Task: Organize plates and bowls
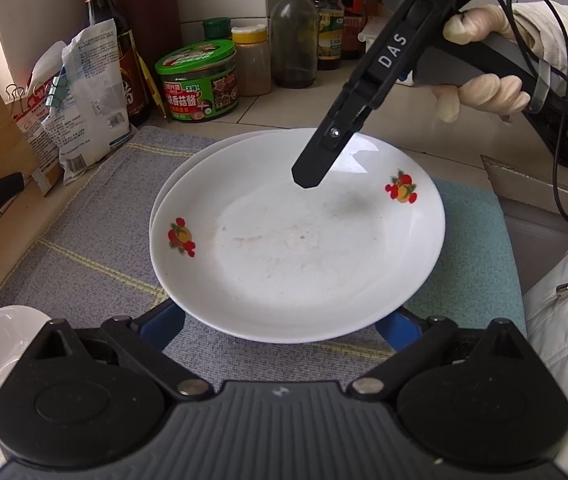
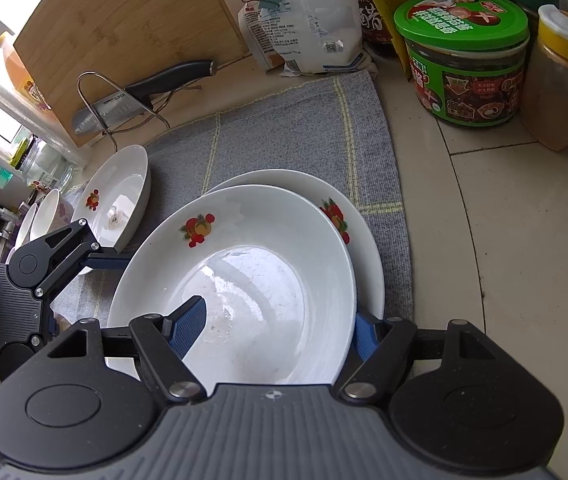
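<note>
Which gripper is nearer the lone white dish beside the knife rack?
Left. The left gripper sits right beside the lone dish, its fingers reaching under the top plate of the stack. The right gripper straddles that plate's rim, across the stack from the dish.

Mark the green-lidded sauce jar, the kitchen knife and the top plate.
green-lidded sauce jar (image 2: 461,24), right wrist view, lid.
kitchen knife (image 2: 172,76), right wrist view, black handle.
top plate (image 1: 284,248), left wrist view, bare centre.
</note>
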{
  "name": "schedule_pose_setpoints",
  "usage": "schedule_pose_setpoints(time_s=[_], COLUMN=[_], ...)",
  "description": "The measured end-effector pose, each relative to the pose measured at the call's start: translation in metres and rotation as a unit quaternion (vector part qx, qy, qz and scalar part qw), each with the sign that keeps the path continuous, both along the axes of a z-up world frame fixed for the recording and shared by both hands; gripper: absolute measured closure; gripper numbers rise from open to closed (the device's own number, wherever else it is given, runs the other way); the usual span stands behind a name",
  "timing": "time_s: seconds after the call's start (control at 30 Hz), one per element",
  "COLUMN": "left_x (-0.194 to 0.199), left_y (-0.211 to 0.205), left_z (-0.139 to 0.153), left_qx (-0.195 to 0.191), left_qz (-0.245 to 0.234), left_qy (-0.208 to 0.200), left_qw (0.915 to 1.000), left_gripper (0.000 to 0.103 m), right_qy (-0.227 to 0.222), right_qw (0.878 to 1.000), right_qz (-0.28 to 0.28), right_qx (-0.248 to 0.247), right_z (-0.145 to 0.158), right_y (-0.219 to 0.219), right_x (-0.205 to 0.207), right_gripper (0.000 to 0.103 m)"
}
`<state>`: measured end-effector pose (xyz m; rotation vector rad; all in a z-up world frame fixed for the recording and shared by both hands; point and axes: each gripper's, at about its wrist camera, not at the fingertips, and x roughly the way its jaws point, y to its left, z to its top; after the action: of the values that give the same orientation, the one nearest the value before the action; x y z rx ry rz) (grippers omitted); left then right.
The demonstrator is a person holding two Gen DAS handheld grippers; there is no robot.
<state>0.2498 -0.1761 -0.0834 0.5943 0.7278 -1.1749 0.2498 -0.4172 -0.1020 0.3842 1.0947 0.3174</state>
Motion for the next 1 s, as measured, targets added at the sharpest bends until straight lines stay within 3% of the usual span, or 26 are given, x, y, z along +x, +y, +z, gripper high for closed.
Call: schedule_pose_setpoints(time_s=[1.0], left_x=[-0.010], left_y=[0.003], left_z=[0.004], left_qx=[-0.021], left_qz=[-0.021], left_qy=[-0.026], left_qw=[0.9992], left_gripper=[0.003], right_qy=[-0.009], right_qw=[0.999], right_qz=[-0.026], right_qx=[-0.021], right_z=[0.015], right_y=[0.003], right_x=[-0.026], right_gripper=[0.023])
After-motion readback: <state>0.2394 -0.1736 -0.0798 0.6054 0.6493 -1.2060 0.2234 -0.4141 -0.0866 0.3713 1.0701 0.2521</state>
